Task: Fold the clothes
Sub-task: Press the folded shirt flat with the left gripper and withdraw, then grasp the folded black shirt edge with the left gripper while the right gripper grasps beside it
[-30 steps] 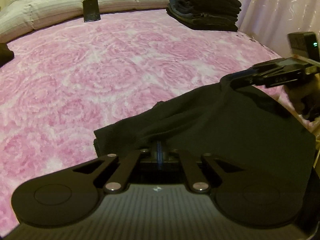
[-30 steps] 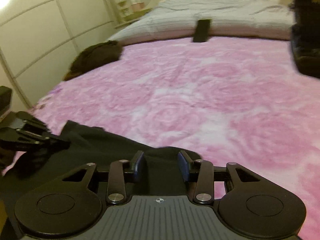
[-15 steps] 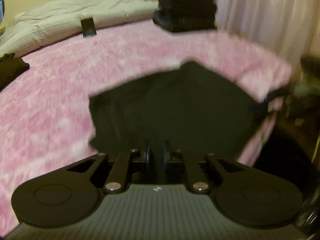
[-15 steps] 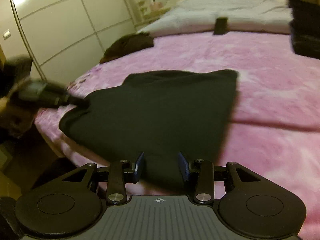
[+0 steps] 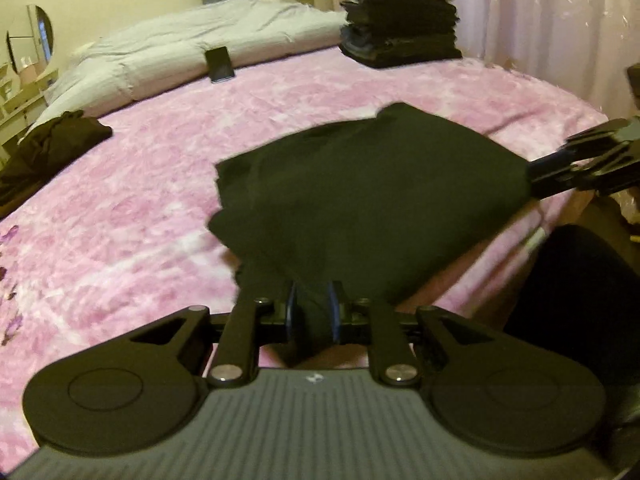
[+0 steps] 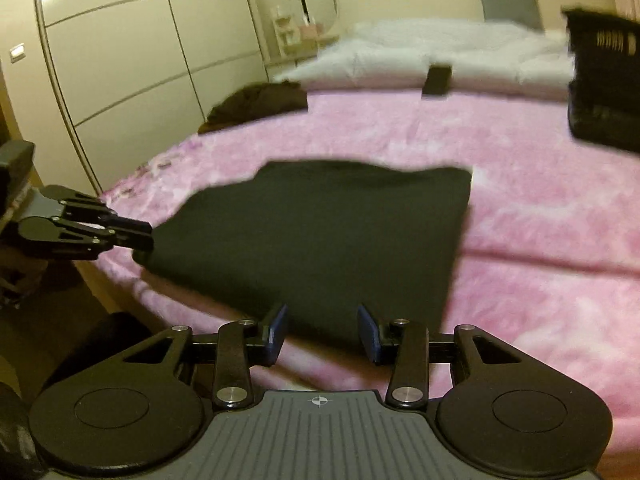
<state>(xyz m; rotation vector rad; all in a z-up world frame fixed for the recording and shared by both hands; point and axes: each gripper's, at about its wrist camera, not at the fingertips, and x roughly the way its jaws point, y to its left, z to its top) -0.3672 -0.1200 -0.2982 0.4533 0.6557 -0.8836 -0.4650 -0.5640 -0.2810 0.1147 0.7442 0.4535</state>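
Note:
A black garment (image 5: pixel 372 200) lies folded flat on the pink blanket (image 5: pixel 140 220), close to the bed's near edge. My left gripper (image 5: pixel 313 316) sits at its near corner. The jaws are partly open, and a bunch of cloth hangs loosely between the blue pads. The right wrist view shows the same garment (image 6: pixel 320 232), with the left gripper (image 6: pixel 146 236) at its left corner. My right gripper (image 6: pixel 322 330) is open wide, its pads straddling the near edge without pinching it. In the left wrist view the right gripper (image 5: pixel 532 178) touches the garment's right corner.
A tall stack of folded dark clothes (image 5: pixel 400 20) stands at the far right of the bed. A crumpled dark garment (image 5: pixel 52 140) lies far left, and a black phone (image 5: pixel 219 64) leans on the white duvet (image 5: pixel 200 40). A wardrobe (image 6: pixel 120 60) lines the left wall.
Both grippers drew back toward the bed's edge and the garment came down into a flat fold. The left jaws went from shut on the cloth to partly open; the right stayed open.

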